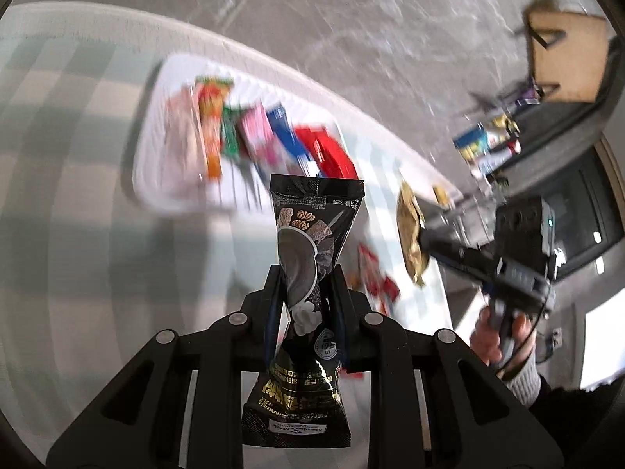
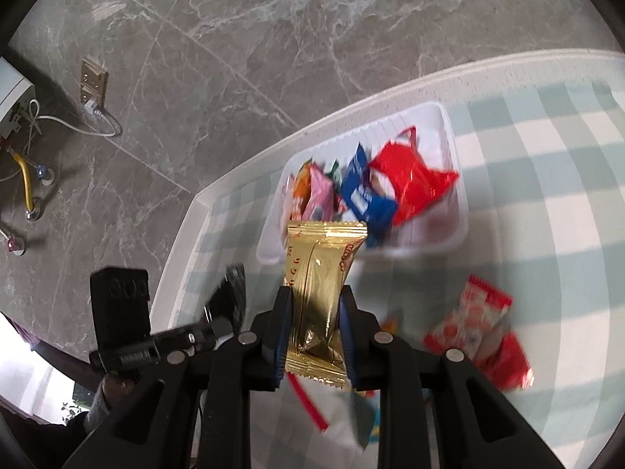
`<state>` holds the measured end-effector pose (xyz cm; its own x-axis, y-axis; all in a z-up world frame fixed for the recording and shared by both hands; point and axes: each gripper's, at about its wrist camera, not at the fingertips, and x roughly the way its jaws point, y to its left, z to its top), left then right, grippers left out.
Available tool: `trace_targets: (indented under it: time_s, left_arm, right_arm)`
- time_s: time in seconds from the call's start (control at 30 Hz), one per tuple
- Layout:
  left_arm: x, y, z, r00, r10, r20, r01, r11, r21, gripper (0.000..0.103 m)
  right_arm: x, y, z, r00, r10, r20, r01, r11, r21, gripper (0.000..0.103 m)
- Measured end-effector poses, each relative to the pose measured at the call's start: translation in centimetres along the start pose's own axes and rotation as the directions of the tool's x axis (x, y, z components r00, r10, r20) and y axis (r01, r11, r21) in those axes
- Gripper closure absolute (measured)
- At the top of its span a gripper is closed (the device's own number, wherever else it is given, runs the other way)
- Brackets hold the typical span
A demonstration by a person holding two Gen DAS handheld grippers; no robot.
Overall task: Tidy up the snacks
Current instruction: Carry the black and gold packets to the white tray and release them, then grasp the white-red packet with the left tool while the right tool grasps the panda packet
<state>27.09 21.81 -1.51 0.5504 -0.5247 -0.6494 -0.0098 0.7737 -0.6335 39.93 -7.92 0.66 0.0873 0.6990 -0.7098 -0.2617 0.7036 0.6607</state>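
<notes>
My left gripper is shut on a black snack packet and holds it upright above the checked tablecloth, short of the white tray. The tray holds several coloured snack packets. My right gripper is shut on a gold snack packet, also above the cloth, near the same tray. The right gripper with its gold packet shows in the left wrist view at the right. The left gripper shows in the right wrist view at the left.
Loose red-and-white snack packets lie on the cloth to the right of my right gripper; they also show in the left wrist view. The table edge runs near the tray, with grey marble floor beyond. A wooden stool stands far right.
</notes>
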Motion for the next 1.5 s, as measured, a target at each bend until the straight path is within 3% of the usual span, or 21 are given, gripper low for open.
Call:
trace_targets:
  time_s: [0.37, 0.63, 0.77, 0.83, 1.0, 1.23, 1.37, 1.5]
  left_arm:
    - [4.5, 2.2, 10.6, 0.995, 0.095, 0.043, -0.095, 0.995, -0.01, 0.082]
    - [8.9, 3.5, 15.0, 0.977, 0.211, 0.043, -0.212, 0.977, 0.012, 0.081]
    - [10.1, 3.6, 15.9, 0.971, 0.233, 0.051, -0.234, 0.972, 0.027, 0.07]
    - [10.1, 3.4, 16.1, 0.966, 0.249, 0.067, -0.252, 0.967, 0.044, 0.052]
    - [8.8, 2.2, 15.8, 0.957, 0.27, 0.106, -0.28, 0.956, 0.09, 0.051]
    - [5.1, -1.5, 11.5, 0.951, 0.277, 0.141, -0.299, 0.939, 0.17, 0.049]
    - [4.1, -2.8, 8.2, 0.957, 0.274, 0.098, -0.288, 0.937, 0.196, 0.048]
    - [4.0, -3.1, 3.8, 0.967, 0.256, 0.012, -0.254, 0.951, 0.175, 0.048]
  right_arm:
    - [5.3, -1.6, 5.7, 0.997, -0.082, -0.009, 0.081, 0.996, -0.043, 0.078]
    - [8.8, -2.0, 9.4, 0.983, -0.182, -0.025, 0.178, 0.978, -0.11, 0.075]
    - [9.7, -2.0, 9.8, 0.97, -0.244, -0.025, 0.237, 0.96, -0.148, 0.074]
    - [9.5, -2.0, 9.7, 0.968, -0.252, -0.017, 0.247, 0.956, -0.157, 0.067]
    - [7.9, -1.4, 8.7, 0.97, -0.244, 0.004, 0.241, 0.955, -0.173, 0.063]
    - [3.5, 0.4, 5.6, 0.971, -0.235, 0.04, 0.238, 0.949, -0.209, 0.057]
    - [1.2, 0.5, 2.9, 0.971, -0.234, 0.04, 0.237, 0.948, -0.211, 0.051]
    - [0.6, 0.7, -0.5, 0.971, -0.237, -0.012, 0.225, 0.936, -0.27, 0.045]
